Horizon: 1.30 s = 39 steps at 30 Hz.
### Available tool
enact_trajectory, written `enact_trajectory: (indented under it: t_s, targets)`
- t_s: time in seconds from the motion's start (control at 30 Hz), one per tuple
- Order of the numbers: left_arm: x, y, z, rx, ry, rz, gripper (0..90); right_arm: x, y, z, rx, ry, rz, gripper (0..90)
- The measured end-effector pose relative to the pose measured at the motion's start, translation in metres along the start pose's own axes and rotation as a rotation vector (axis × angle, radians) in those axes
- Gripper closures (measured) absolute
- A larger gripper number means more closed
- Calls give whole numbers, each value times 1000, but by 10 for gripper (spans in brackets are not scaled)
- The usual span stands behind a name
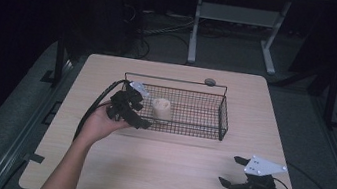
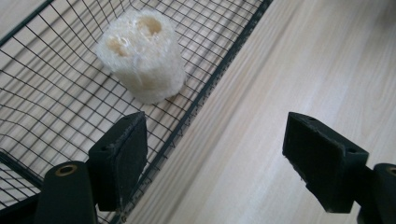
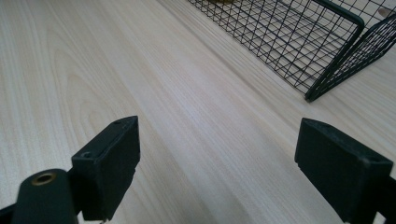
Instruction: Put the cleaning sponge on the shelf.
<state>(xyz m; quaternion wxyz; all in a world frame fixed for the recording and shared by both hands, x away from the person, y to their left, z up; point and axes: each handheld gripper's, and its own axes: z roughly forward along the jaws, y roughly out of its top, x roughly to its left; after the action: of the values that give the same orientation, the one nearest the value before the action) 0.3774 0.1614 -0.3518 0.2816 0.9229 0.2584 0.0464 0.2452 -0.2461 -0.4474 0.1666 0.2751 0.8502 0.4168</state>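
Note:
A cream loofah chunk stands inside a black wire basket at the table's middle. My left gripper hovers over the basket's front left rim, jaws open and empty, one jaw inside the basket and one over the table. The loofah lies just beyond it, untouched. My right gripper rests low near the table's front right corner, open with nothing between its jaws, well apart from the basket.
The light wooden table has bare room in front of the basket. A small grey disc sits at the basket's far rim. Dark floor, cables and a white stand leg lie beyond.

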Motion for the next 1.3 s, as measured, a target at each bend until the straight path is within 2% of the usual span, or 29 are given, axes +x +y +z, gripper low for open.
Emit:
enact_trajectory:
  t_s: [0.4,0.53,0.7,0.87,1.07,1.3]
  targets:
    - [-15,-10,-9,-18,2,31,216,-1,-1,0,12,-13,8,136]
    - [-22,-19,-11,-21,-14,35,215,-1,-1,0,19,-16,4,135]
    - [-26,-27,-13,-15,-17,34,212,-2,-1,0,22,-20,5,136]
    - [-30,-35,-17,-35,-16,32,209,-2,-2,1,25,-24,6,136]
    - [-35,-44,-23,-38,-2,36,204,-2,-2,2,33,-25,7,136]
    - [-38,-56,-23,-50,-4,17,182,-1,-2,3,36,-24,6,135]
